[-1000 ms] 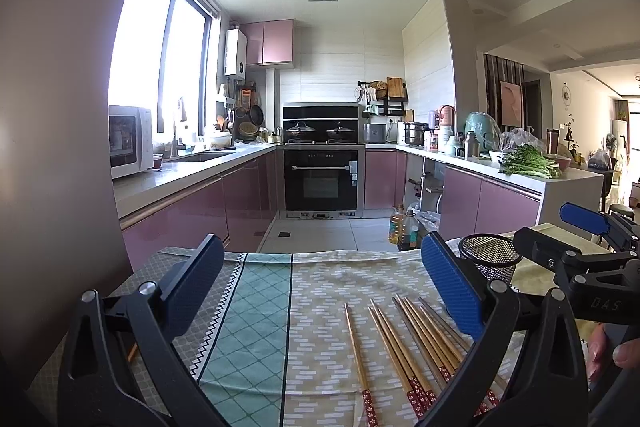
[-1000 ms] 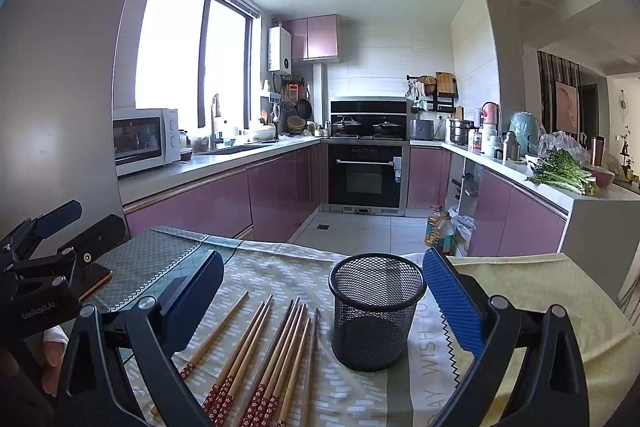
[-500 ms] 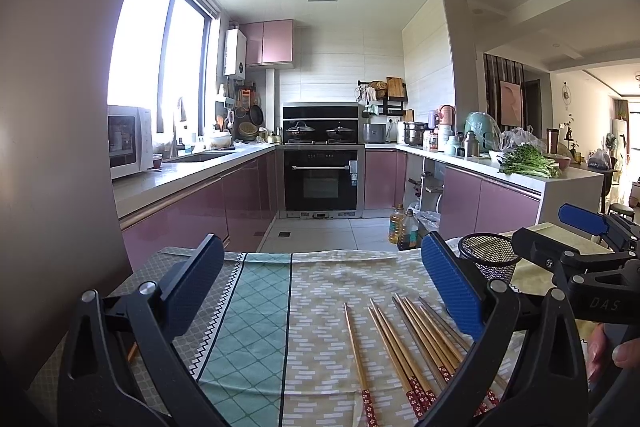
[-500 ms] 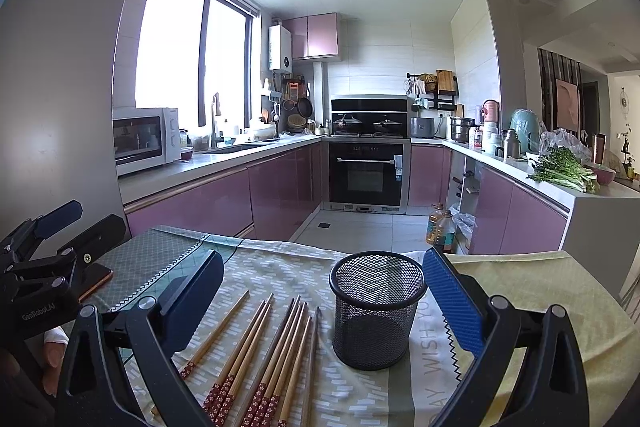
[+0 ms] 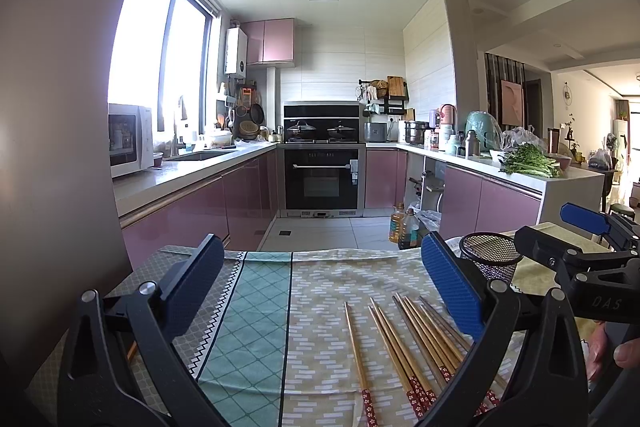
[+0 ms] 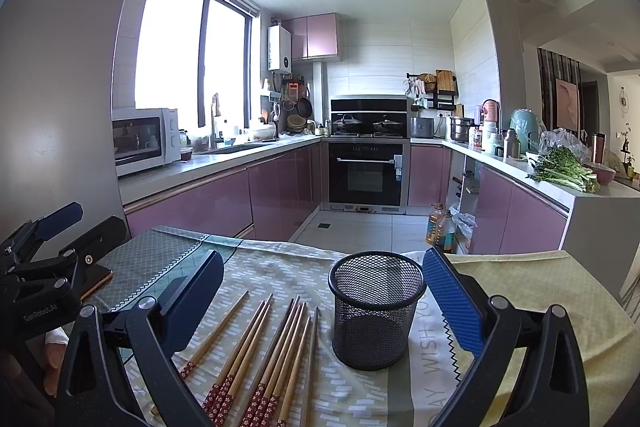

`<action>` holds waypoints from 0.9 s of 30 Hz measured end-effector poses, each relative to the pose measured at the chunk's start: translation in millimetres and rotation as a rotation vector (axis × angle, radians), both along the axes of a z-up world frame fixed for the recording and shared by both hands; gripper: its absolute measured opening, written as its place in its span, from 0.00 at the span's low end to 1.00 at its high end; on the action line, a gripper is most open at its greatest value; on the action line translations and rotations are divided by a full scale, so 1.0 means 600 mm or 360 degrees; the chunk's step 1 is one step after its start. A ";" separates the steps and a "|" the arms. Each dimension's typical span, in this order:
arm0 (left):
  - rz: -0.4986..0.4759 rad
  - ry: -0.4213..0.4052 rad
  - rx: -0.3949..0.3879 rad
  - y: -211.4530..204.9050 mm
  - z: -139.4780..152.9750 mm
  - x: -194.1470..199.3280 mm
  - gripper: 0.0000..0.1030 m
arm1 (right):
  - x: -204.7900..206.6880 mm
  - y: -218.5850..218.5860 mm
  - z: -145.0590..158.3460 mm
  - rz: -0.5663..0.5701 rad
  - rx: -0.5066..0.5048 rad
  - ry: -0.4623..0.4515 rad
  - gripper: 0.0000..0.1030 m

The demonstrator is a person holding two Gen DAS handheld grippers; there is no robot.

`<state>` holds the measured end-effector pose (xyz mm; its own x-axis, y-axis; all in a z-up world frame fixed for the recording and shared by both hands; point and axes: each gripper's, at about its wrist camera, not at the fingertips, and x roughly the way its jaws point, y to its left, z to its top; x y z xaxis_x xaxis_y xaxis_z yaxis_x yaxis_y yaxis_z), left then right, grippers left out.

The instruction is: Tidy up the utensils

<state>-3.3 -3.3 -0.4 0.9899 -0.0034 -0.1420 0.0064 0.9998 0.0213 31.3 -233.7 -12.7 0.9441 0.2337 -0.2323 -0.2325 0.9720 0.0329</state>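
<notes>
Several wooden chopsticks with red patterned ends lie side by side on the tablecloth, just left of a black mesh cup that stands upright and looks empty. My right gripper hangs open above them, its fingers spanning the chopsticks and the cup. In the left wrist view the chopsticks lie low right and the mesh cup stands behind my right finger pad. My left gripper is open over the bare cloth, holding nothing. Each gripper shows at the edge of the other's view.
The table carries a patchwork cloth in green, grey and yellow. A phone-like object lies at the left under the other gripper. Beyond the table's far edge are a kitchen floor, pink cabinets, oil bottles and an oven.
</notes>
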 end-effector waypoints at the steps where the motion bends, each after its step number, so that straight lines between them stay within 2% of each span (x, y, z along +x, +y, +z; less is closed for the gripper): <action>1: -0.0001 0.0000 -0.0003 0.001 0.000 0.000 0.94 | -0.001 0.000 0.000 0.0000 0.0001 0.0000 0.94; 27: -0.0004 0.0006 -0.0003 0.000 -0.001 0.000 0.94 | -0.001 -0.007 -0.004 0.0000 0.0002 0.0002 0.94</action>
